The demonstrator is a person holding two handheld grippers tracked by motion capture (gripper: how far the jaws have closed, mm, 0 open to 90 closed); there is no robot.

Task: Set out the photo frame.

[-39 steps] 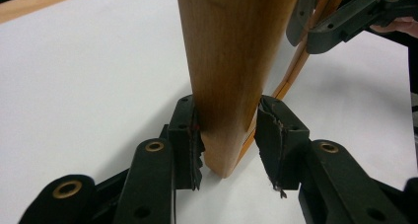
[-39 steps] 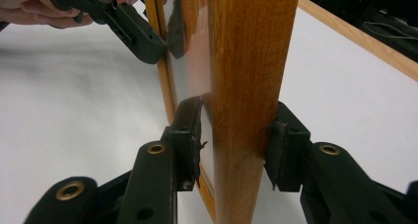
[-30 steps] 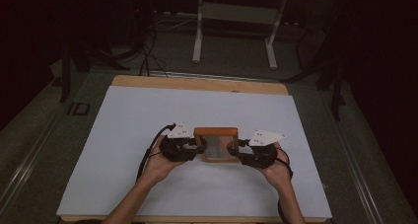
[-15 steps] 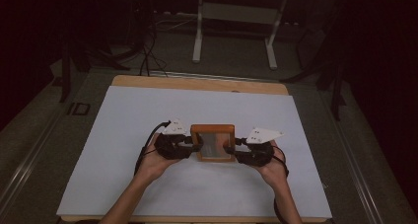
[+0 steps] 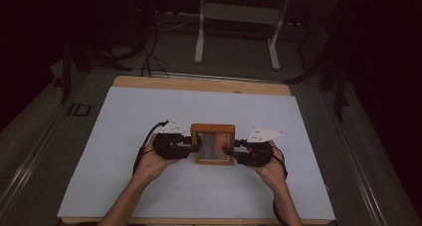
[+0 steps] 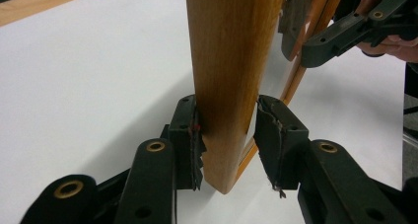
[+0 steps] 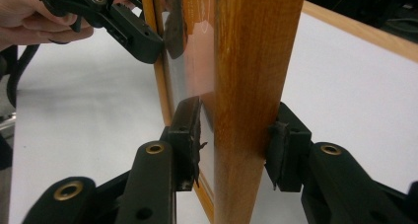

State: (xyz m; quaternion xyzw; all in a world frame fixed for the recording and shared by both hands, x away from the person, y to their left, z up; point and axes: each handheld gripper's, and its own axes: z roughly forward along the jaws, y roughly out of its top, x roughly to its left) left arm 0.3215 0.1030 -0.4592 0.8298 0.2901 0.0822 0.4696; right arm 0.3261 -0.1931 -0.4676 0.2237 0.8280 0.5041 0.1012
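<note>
- The frame point(image 5: 213, 144) is a wooden one with a glassy front. It sits between your two hands near the middle of the desk point(image 5: 124, 116), a little toward the near edge.
- It looks raised and tipped rather than lying flat: in both gripper views its side rails rise upright between the fingers, with white desk showing beneath the lower corner.
- Its two side rails face left and right, one toward each hand, so each gripper meets a rail end-on.
- Your left gripper point(image 5: 191, 145) has the left rail between its fingers. In the left gripper view one finger point(image 6: 190, 135) presses on the wood, while the other point(image 6: 276, 135) seems to stand just off it, so that grip looks loose on one side.
- Your right gripper point(image 5: 231, 150) has the right rail. Its fingers point(image 7: 187, 135) close on front and back of the wood, narrowed to the rail's thickness and touching on both sides.
- Both hands are equally near; neither has an advantage, and the frame's weight is shared between them.
- The relation that matters: the frame spans straight across from one pair of fingers to the other. Any lift, tilt or setting down has to be done with both hands together, or the frame will likely twist in the looser left grip.
- The desk around the frame is bare white sheet, with the wooden edge showing along the far side.
</note>
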